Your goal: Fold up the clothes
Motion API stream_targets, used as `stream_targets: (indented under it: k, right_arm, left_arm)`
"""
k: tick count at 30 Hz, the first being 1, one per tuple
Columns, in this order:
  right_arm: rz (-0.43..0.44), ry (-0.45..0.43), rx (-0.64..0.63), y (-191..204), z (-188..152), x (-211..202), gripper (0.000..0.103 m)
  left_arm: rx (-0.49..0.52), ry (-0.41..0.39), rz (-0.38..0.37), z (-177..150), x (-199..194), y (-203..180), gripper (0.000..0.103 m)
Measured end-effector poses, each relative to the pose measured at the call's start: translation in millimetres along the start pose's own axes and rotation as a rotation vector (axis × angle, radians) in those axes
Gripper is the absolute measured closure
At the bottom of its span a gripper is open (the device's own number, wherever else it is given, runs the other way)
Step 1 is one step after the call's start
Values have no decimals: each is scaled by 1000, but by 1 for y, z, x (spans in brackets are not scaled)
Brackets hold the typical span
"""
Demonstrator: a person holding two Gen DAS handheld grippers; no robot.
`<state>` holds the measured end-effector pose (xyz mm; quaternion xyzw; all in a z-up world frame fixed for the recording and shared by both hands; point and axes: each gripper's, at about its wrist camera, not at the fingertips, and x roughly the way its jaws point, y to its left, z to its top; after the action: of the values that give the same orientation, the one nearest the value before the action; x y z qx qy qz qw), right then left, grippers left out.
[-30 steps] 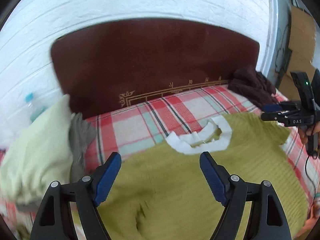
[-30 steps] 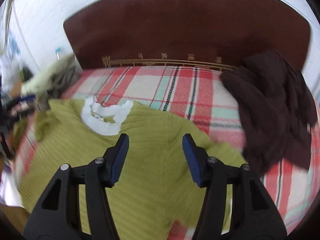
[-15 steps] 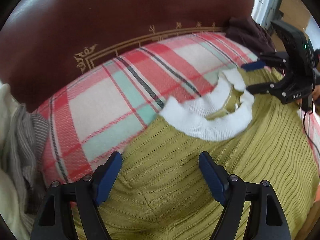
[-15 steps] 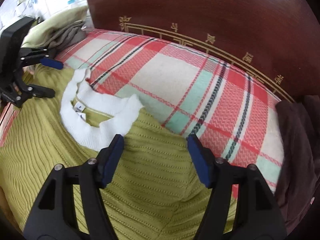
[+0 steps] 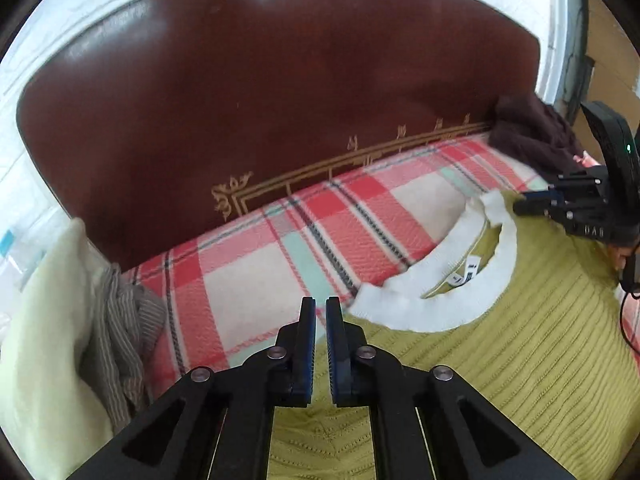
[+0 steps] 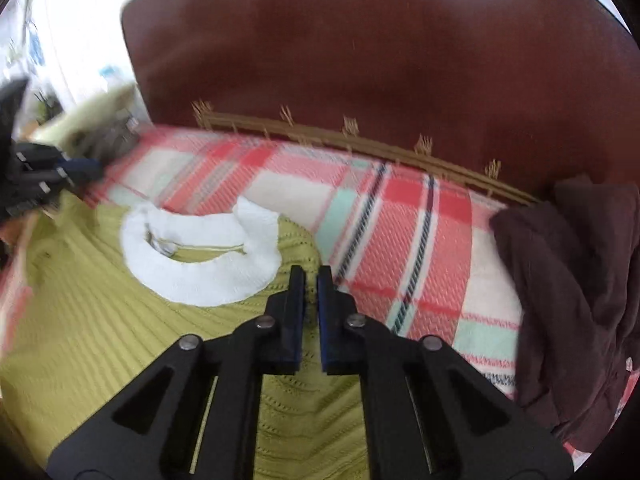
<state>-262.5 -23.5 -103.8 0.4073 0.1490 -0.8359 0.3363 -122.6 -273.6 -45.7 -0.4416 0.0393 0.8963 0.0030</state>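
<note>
My left gripper (image 5: 318,320) and my right gripper (image 6: 311,288) are both closed tight, each one pinching a shoulder of the green sweater (image 5: 500,360), on either side of its white collar (image 5: 420,312). The sweater lies flat on the checked blanket (image 5: 248,272), with its neck toward the headboard (image 5: 280,100). I think each grip holds only a thin bit of knit near the edge. If I lift too fast, the cloth can slip out. If one side slips first, the fold will become crooked. The dark clothes (image 6: 568,280) lie near my right side and could catch.
</note>
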Motion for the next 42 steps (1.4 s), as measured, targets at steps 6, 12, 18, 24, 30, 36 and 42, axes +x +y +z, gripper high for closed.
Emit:
stream_targets:
  k: [6, 12, 18, 24, 30, 36, 42]
  right_arm:
    - [37, -5, 137, -11, -11, -8, 53]
    - [108, -175, 333, -44, -52, -93, 41]
    - [-24, -207, 603, -75, -153, -144, 37]
    - [-11, -198, 883, -100, -226, -144, 37]
    - [-8, -218, 838, -99, -209, -124, 38]
    - [-43, -197, 748, -98, -188, -106, 37]
    - [-29, -116, 688, -103, -188, -103, 94]
  left_arm:
    - [-65, -1, -28, -30, 1, -1, 51]
    - [-201, -80, -175, -50, -26, -11, 40]
    - [-177, -143, -305, -68, -52, -56, 27]
    - [-149, -112, -366, -79, -55, -95, 25]
    - [-163, -89, -381, -89, -61, -106, 25]
    - [-207, -72, -382, -101, -63, -106, 24]
    - [-238, -54, -387, -113, -63, -103, 24]
